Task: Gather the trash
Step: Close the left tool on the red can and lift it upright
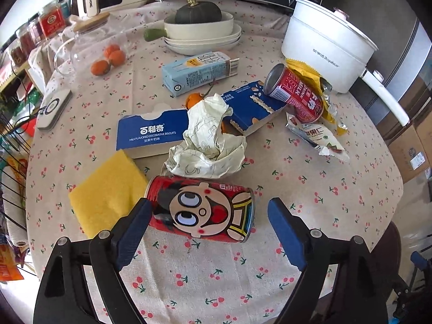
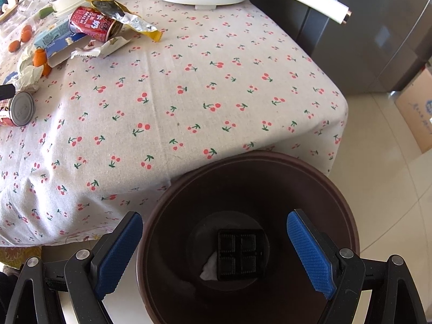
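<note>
A red cartoon-face can [image 1: 201, 209] lies on its side on the cherry-print tablecloth, between the fingers of my open left gripper [image 1: 209, 216]; the left pad [image 1: 135, 229] touches its end. Behind it lie crumpled paper [image 1: 208, 140], a blue biscuit box [image 1: 149, 132], a second red milk can [image 1: 294, 93], a yellow wrapper [image 1: 310, 77], a white snack packet [image 1: 318, 137] and a milk carton [image 1: 197, 71]. My right gripper [image 2: 216, 248] is open over a dark brown bin [image 2: 337, 189] beside the table, which holds a black plastic tray [image 2: 239, 253] and a white scrap.
A yellow sponge [image 1: 105, 194] lies left of the can. A white electric pot [image 1: 324, 46], stacked dishes with a pumpkin [image 1: 199, 13], a glass jar, small oranges [image 1: 108, 59] and a microwave stand at the back. The table edge [image 2: 343, 124] drops to tiled floor.
</note>
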Available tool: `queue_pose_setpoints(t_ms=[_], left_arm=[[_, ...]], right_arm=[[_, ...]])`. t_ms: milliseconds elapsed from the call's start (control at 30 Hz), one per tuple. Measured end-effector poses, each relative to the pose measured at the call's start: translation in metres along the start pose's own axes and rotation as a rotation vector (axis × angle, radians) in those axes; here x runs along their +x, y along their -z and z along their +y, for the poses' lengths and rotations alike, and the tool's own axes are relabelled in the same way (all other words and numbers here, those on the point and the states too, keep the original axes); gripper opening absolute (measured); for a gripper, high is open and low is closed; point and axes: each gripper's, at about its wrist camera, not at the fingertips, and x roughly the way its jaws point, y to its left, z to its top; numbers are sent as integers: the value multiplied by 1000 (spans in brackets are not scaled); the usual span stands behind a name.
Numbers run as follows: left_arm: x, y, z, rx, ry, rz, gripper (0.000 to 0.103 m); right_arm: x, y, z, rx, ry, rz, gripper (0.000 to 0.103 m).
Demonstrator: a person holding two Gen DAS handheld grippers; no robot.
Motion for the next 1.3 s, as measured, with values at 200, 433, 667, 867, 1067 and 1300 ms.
queue_pose_setpoints(t_ms=[200,433,667,867,1067,1300], left_arm=[[20,3,4,-25,-23,58,90],[25,0,12,-21,12,25,90],[23,-6,11,57,20,-25,90],[22,-11,12,124,20,-49,90],[23,-14,11,188,2,-68,90],[21,-14,16,142,65,-61,59]], right_arm=[[3,1,3,-5,4,6,90],[5,1,8,-19,7,11,90],[7,1,8,-21,10,18,90],[9,1,10,-24,10,21,90],[11,1,11,-26,9,27,90],[12,1,13,-26,13,31,90]])
